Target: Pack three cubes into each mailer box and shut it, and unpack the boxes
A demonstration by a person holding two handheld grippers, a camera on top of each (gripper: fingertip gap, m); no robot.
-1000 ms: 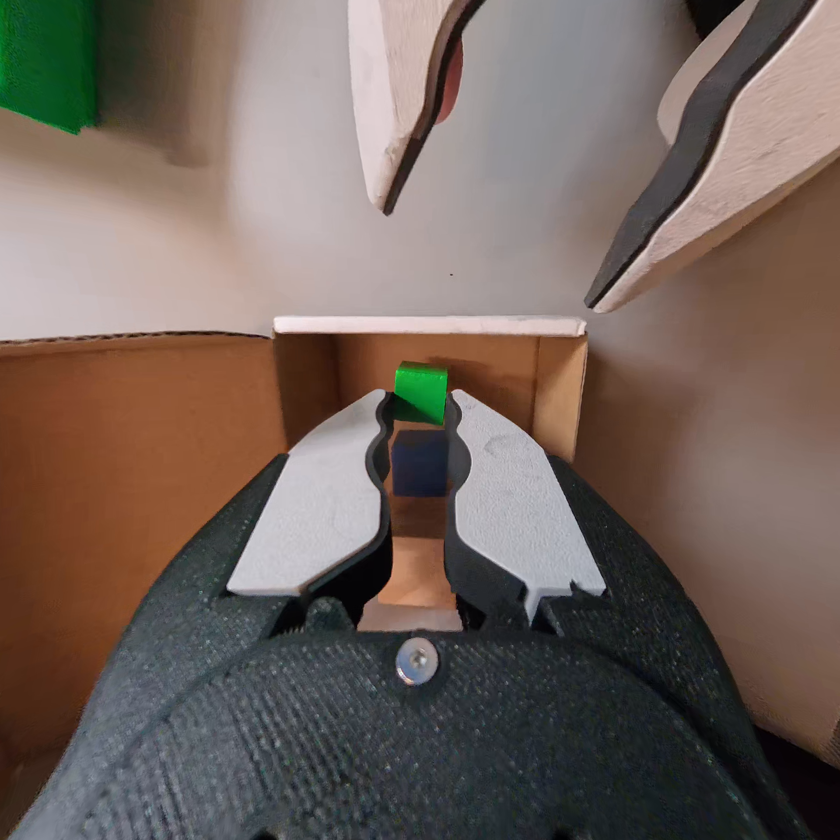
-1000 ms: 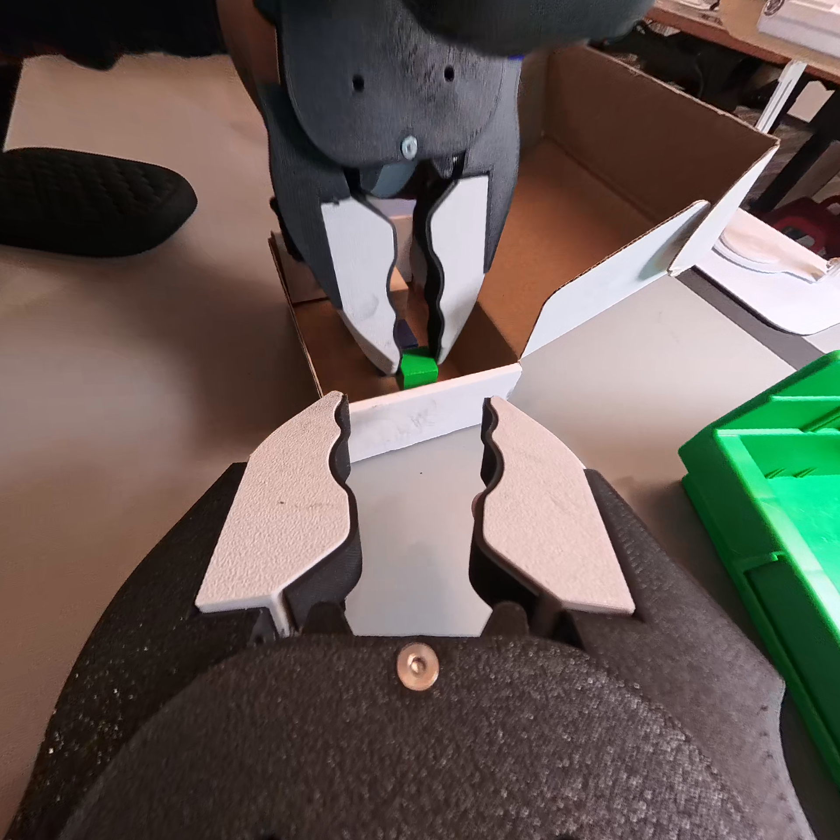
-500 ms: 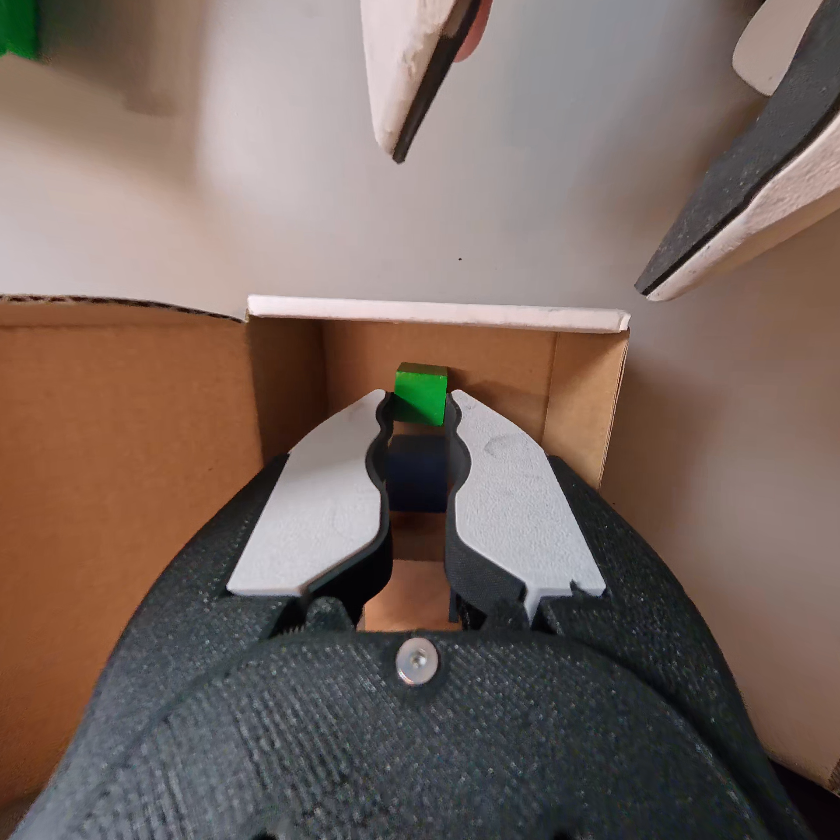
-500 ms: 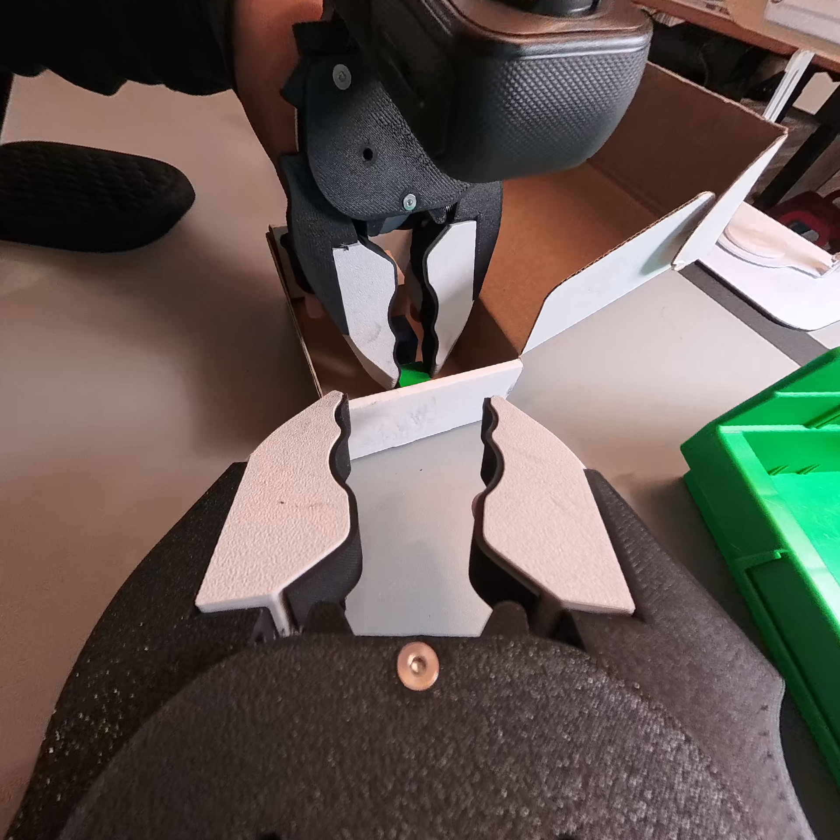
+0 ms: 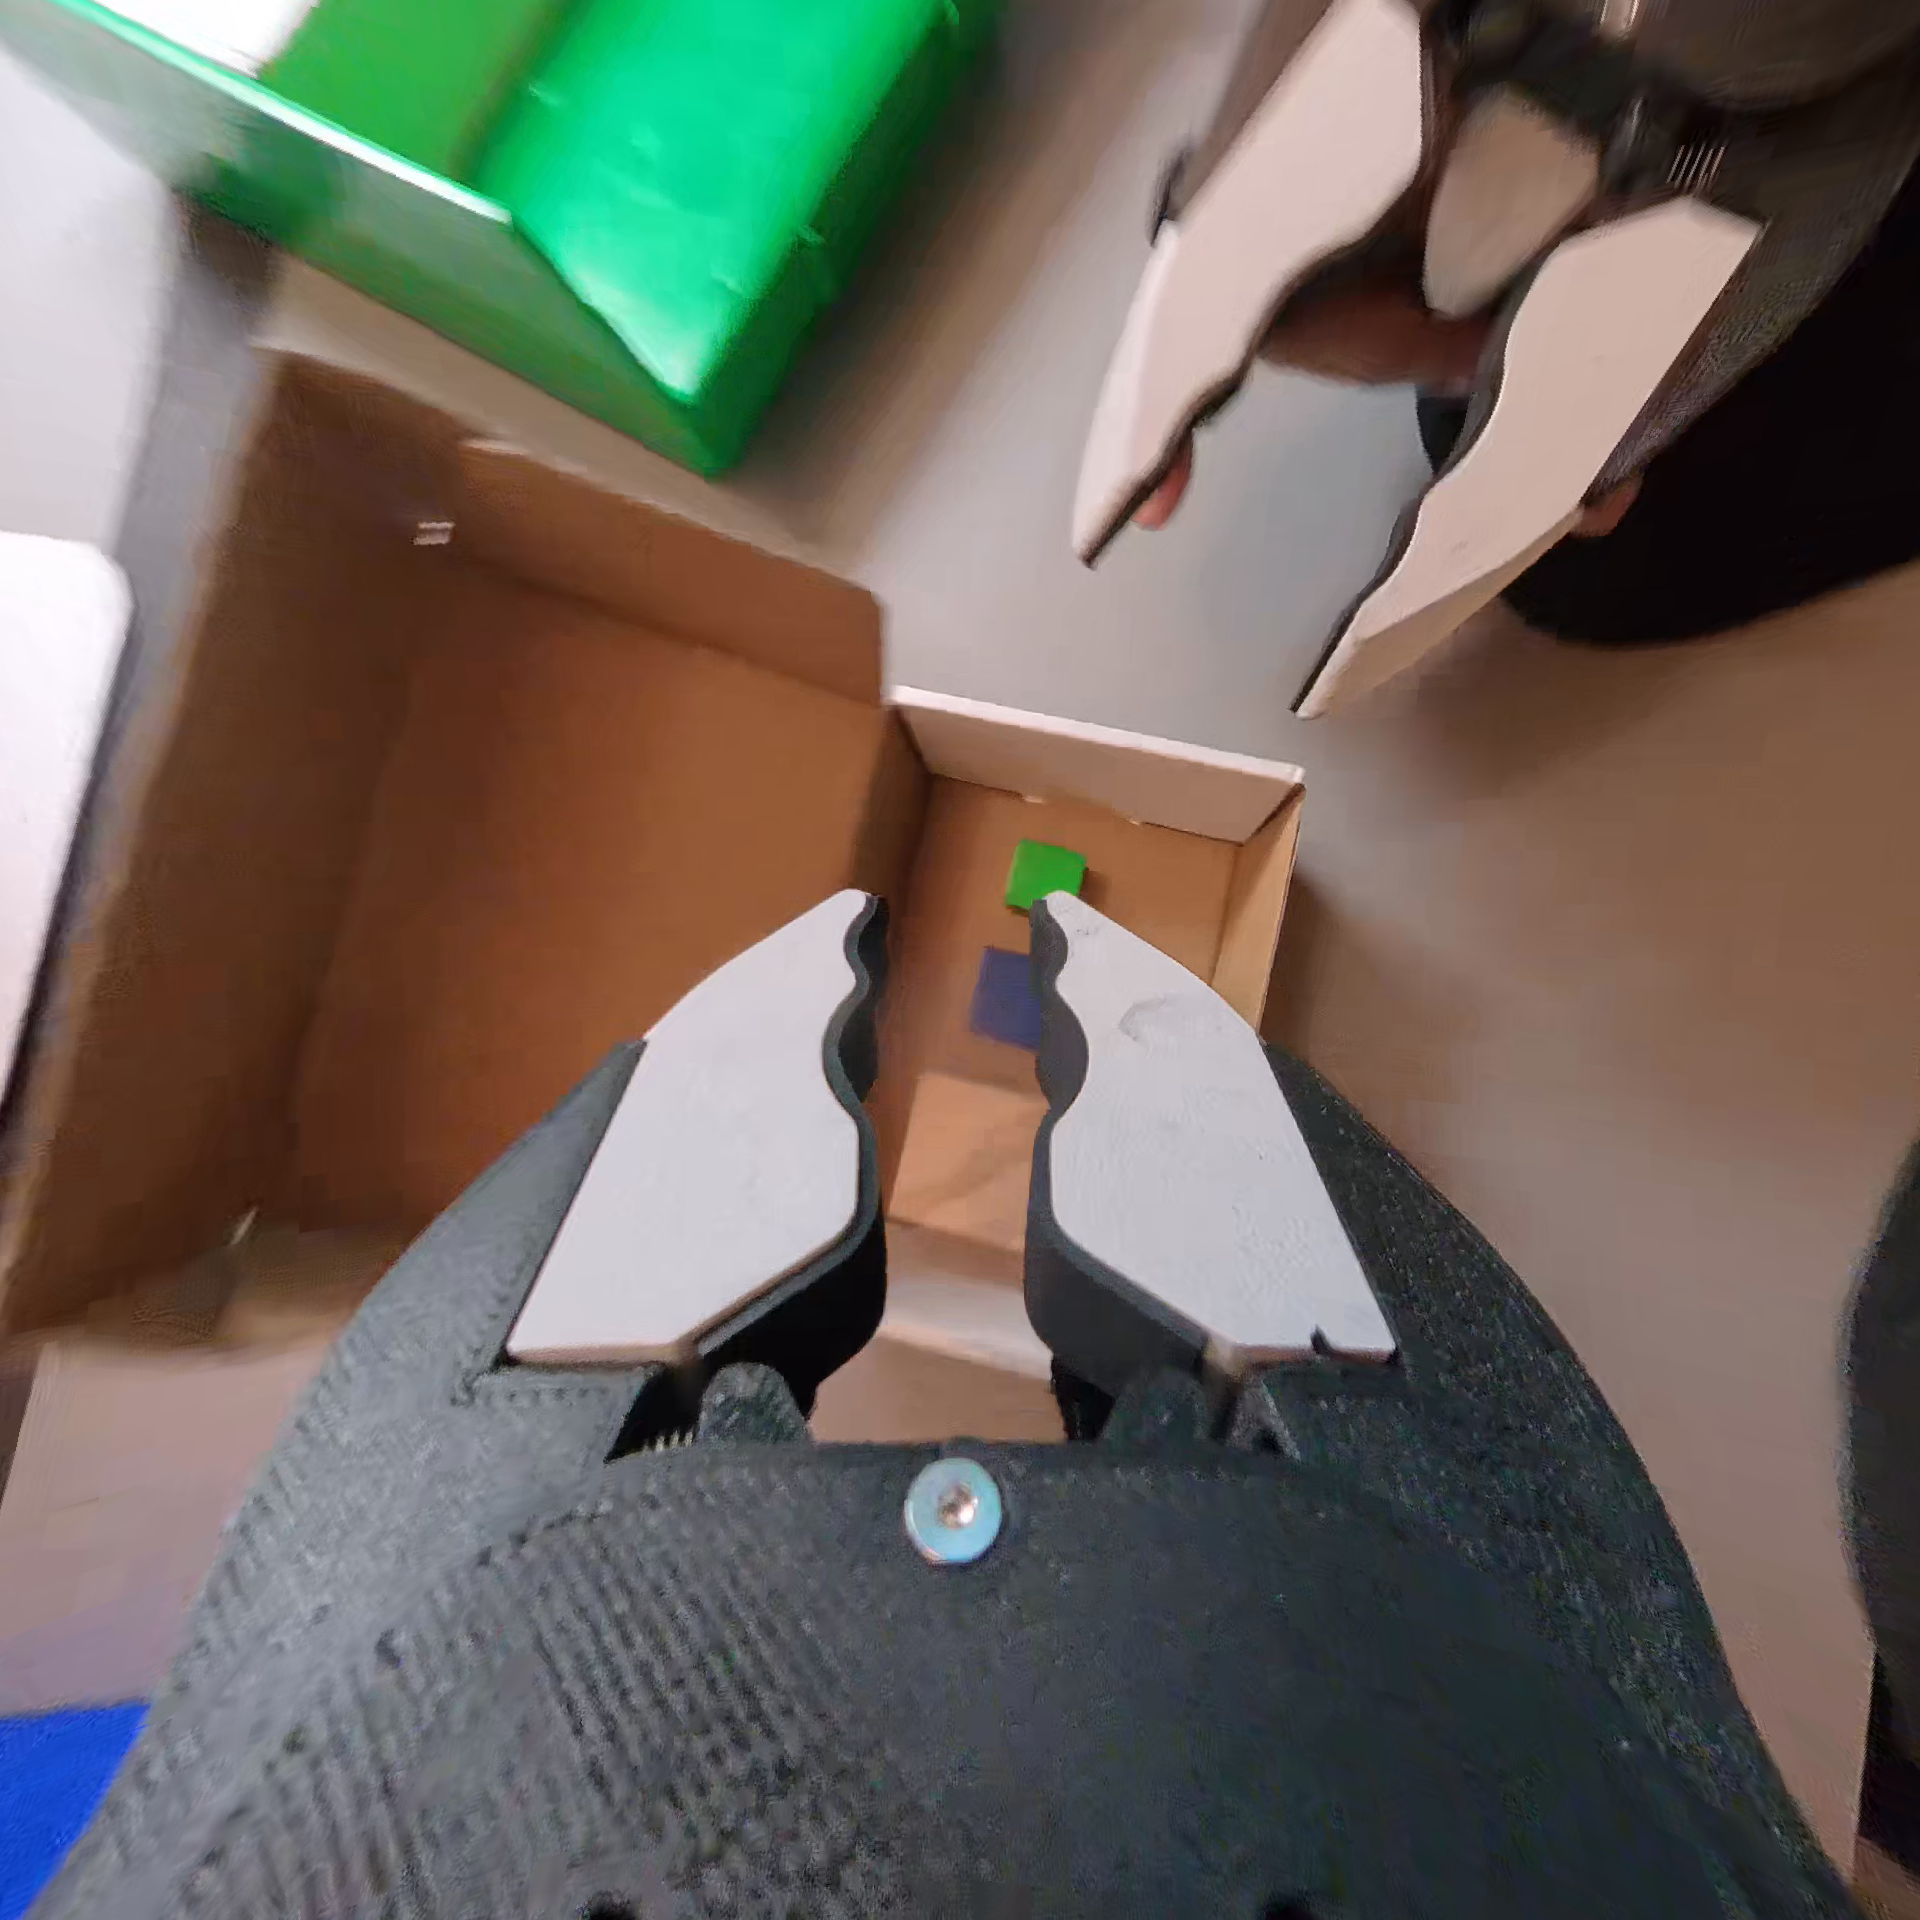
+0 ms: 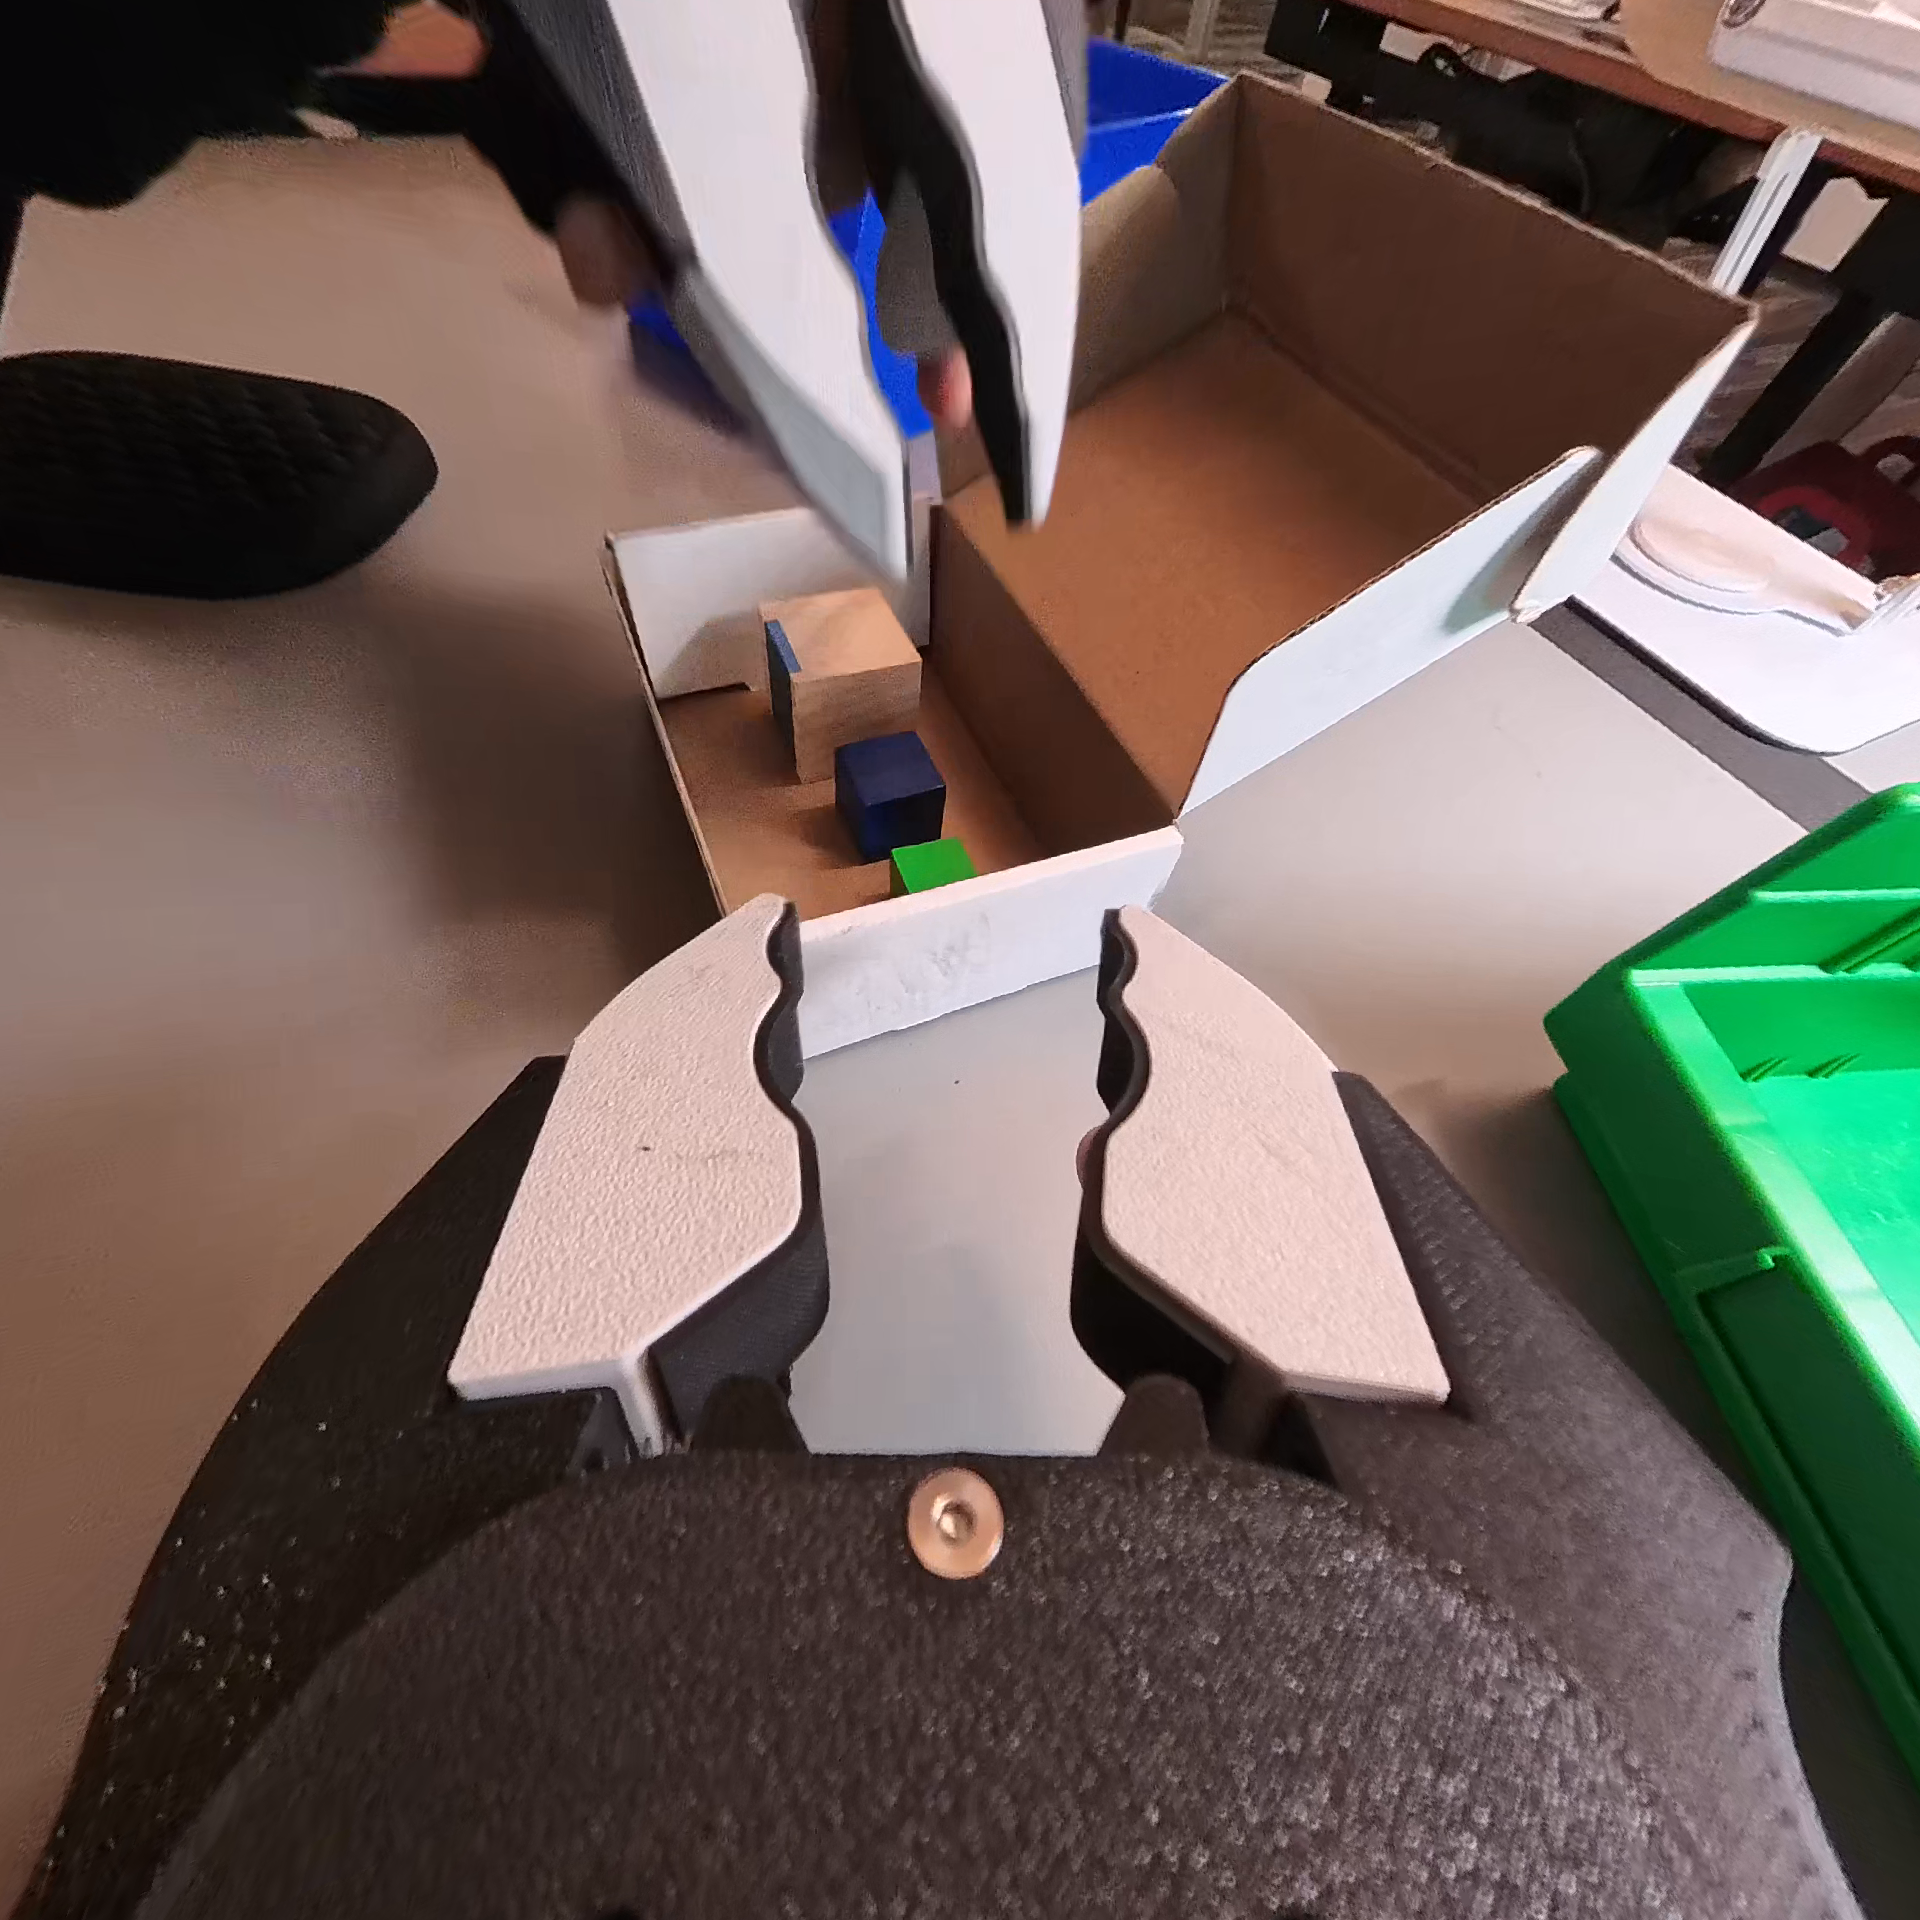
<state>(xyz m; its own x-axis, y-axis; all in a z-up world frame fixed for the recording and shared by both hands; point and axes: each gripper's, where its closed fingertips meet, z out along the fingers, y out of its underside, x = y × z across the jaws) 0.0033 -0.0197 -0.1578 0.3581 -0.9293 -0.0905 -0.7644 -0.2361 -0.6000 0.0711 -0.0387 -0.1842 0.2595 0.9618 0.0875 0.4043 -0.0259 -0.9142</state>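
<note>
Three cubes, wooden (image 6: 847, 675), blue (image 6: 889, 792) and green (image 6: 930, 864), sit in a row inside the mailer box (image 6: 951, 961), so packing seems done. Left gripper (image 5: 956, 920) hangs above with jaws apart and empty; right gripper (image 6: 951, 930), jaws wide, waits on the tabletop (image 6: 260, 935) side. Next, probably, the raised lid (image 6: 1382, 634) needs folding shut.

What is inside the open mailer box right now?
Three cubes in a row in the mailer box: a green cube, a dark blue cube and a larger wooden cube. The near wall hides the green cube's base.
</note>
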